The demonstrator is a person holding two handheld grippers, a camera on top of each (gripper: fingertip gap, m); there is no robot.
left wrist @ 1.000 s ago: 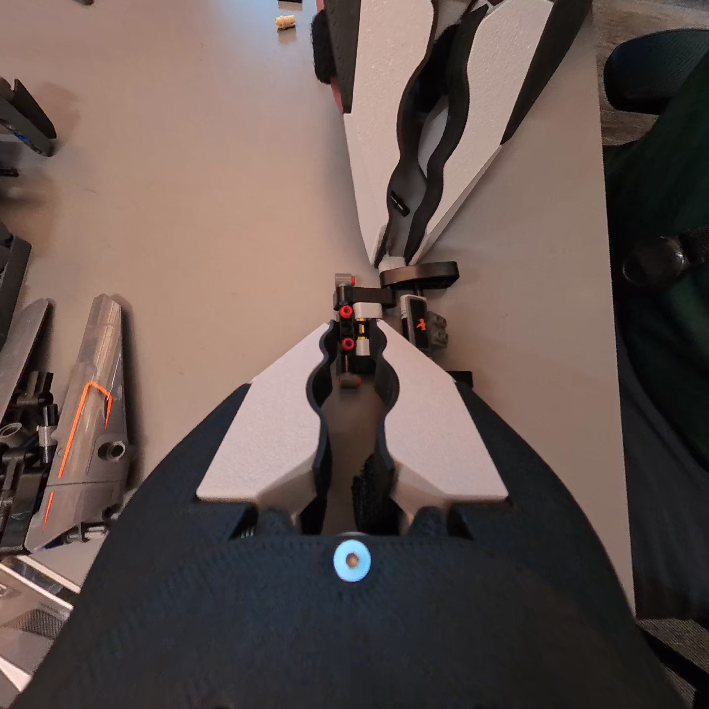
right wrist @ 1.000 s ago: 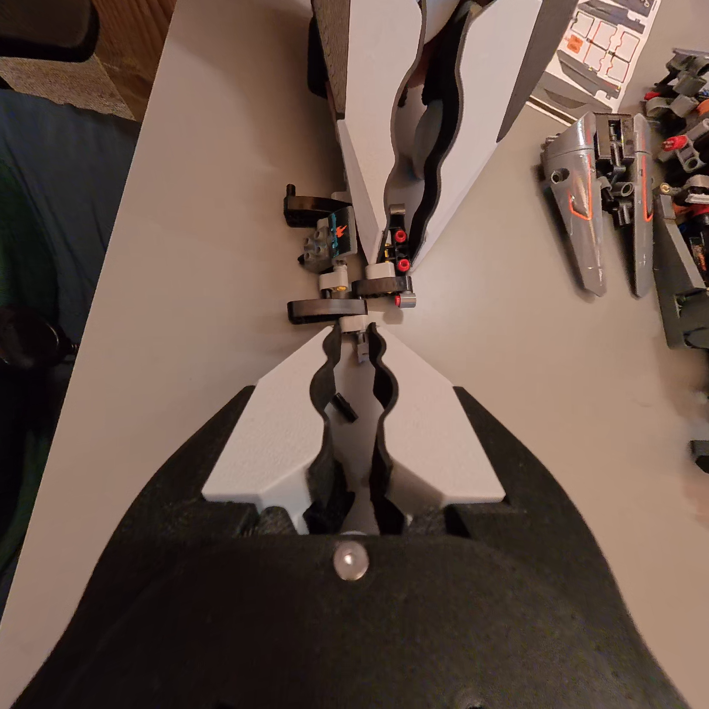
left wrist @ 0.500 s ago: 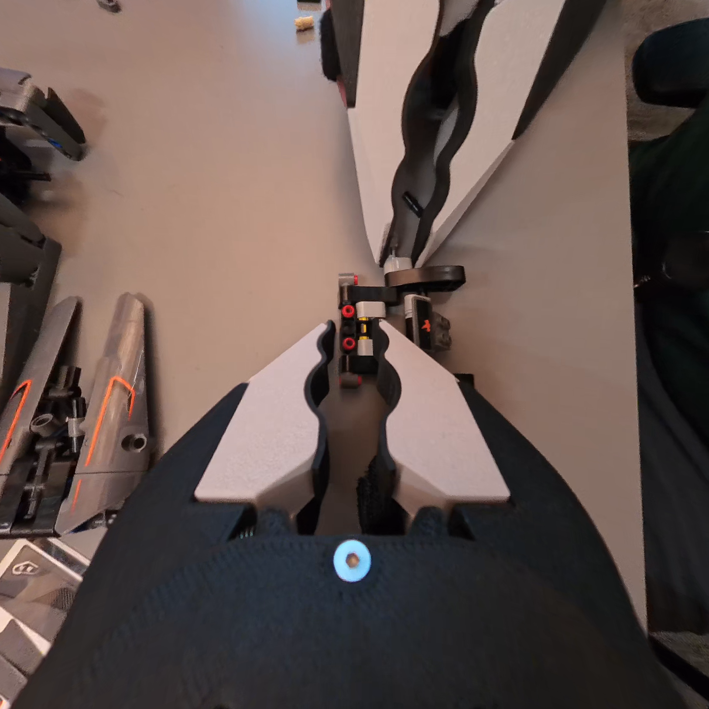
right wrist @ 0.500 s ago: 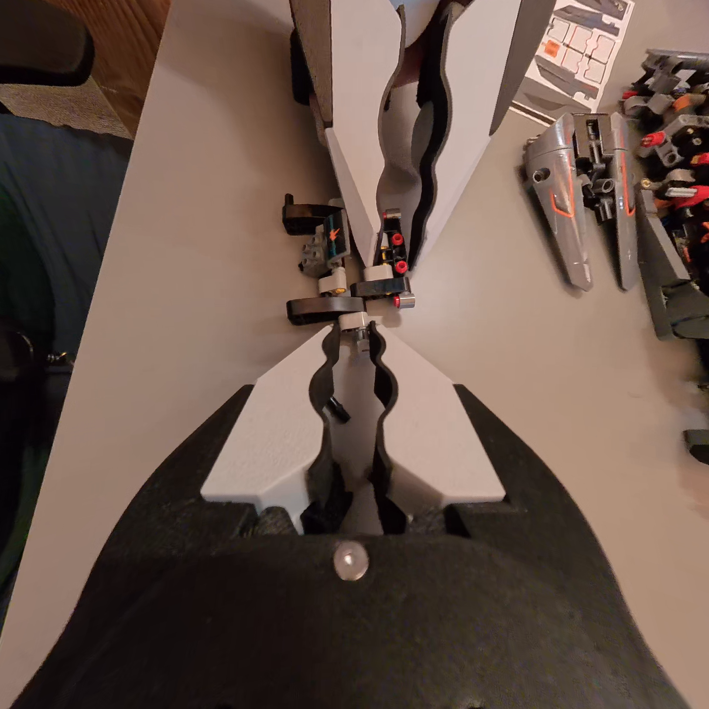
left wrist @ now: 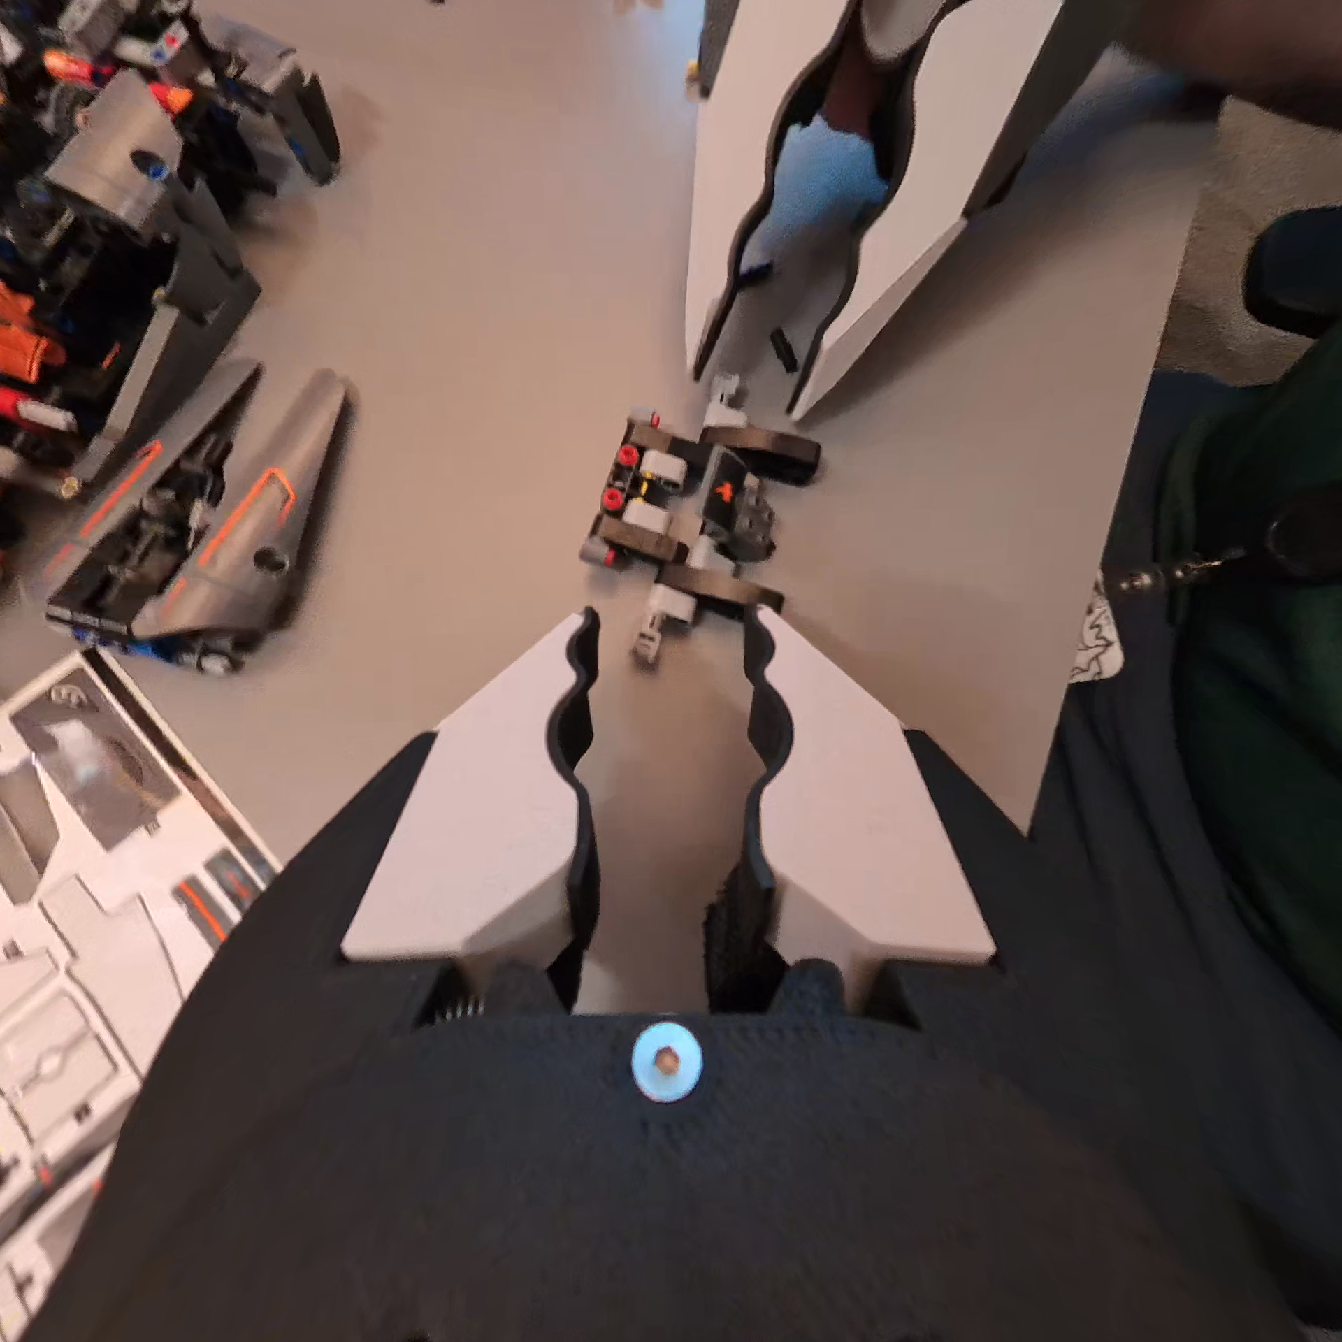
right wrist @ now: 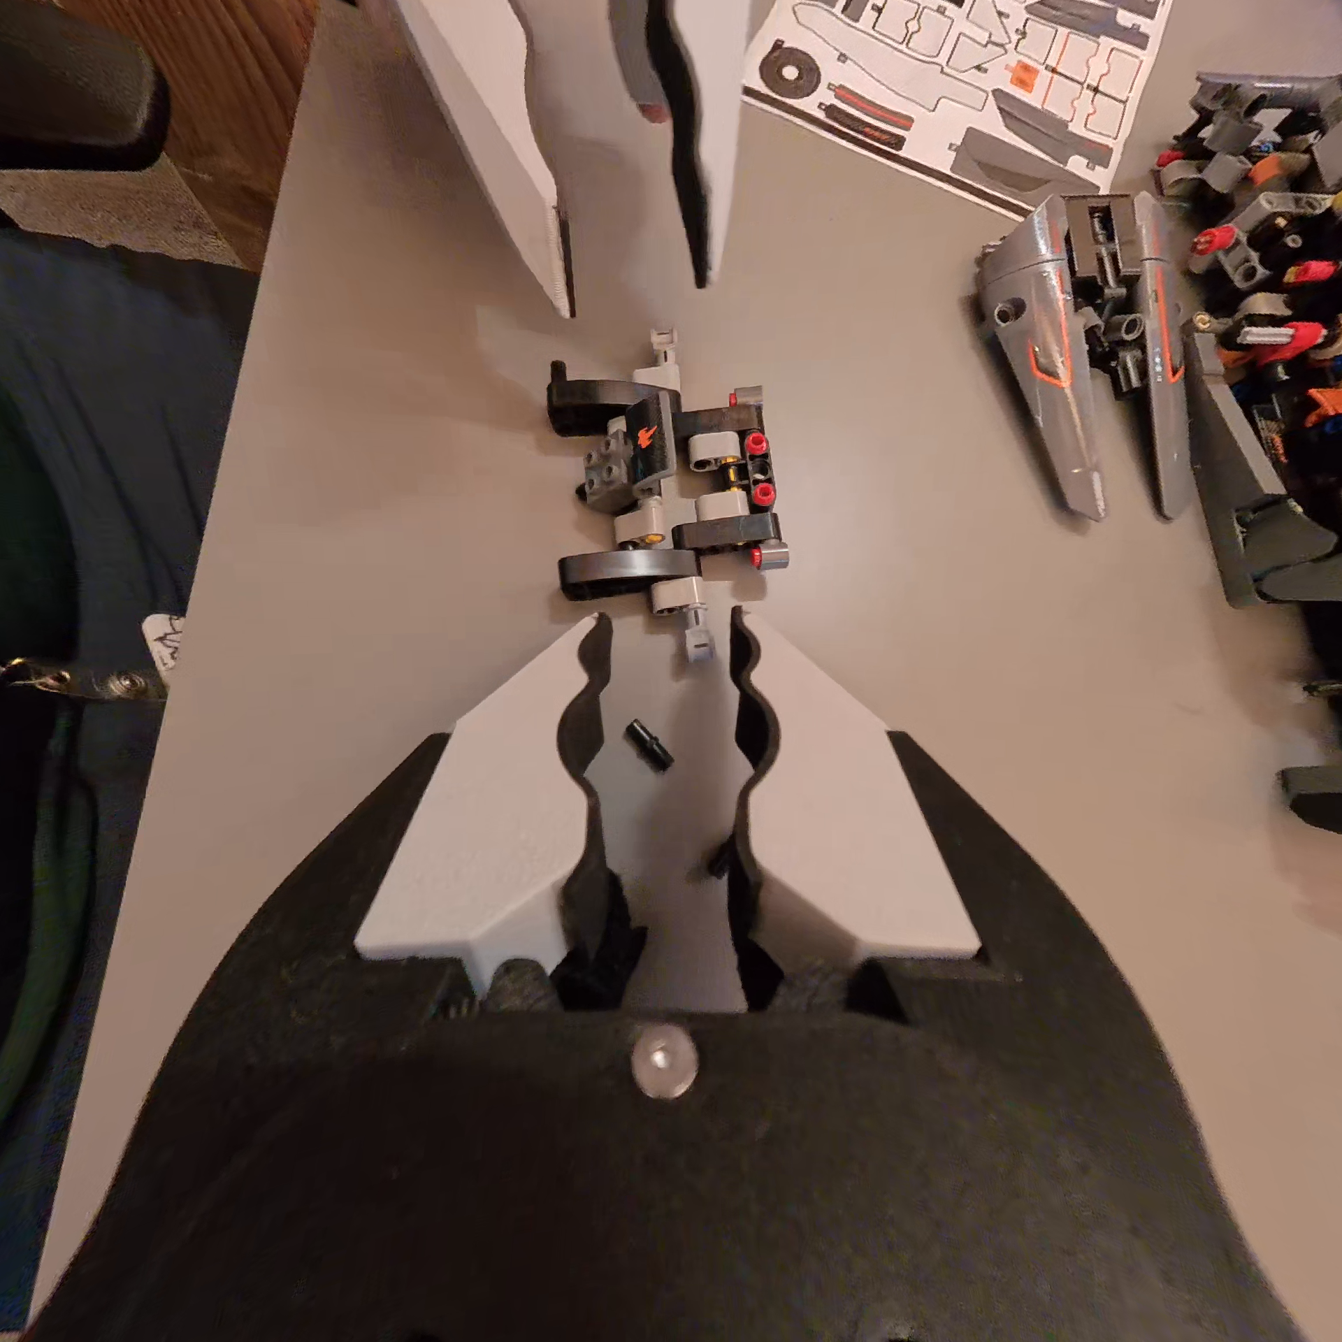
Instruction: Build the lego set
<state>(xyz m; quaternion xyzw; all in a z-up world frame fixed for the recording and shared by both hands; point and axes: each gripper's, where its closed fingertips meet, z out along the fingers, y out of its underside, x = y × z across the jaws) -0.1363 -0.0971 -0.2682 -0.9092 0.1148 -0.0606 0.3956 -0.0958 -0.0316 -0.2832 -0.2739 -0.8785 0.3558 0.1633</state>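
Right wrist view alone shows a black pin (right wrist: pixel 648 747) between the right gripper's (right wrist: pixel 667 617) parted fingers.

Black-and-grey lego assembly (right wrist: pixel 672 483) with red pins and an orange mark, grey panels (right wrist: pixel 1075 348) with orange lines, black pin (right wrist: pixel 648 746), beige tabletop (right wrist: pixel 944 690), white fingers (right wrist: pixel 494 820) with black wavy pads, white sticker sheet (right wrist: pixel 951 80)

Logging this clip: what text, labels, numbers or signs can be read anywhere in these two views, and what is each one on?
No words or numbers are readable in either view.
Sticker sheet: printed shapes only; any small print is too small to read.
Black tile on the lego assembly: an orange emblem, no letters.
White tag at the person's clothing: dark marks, too blurred to read.
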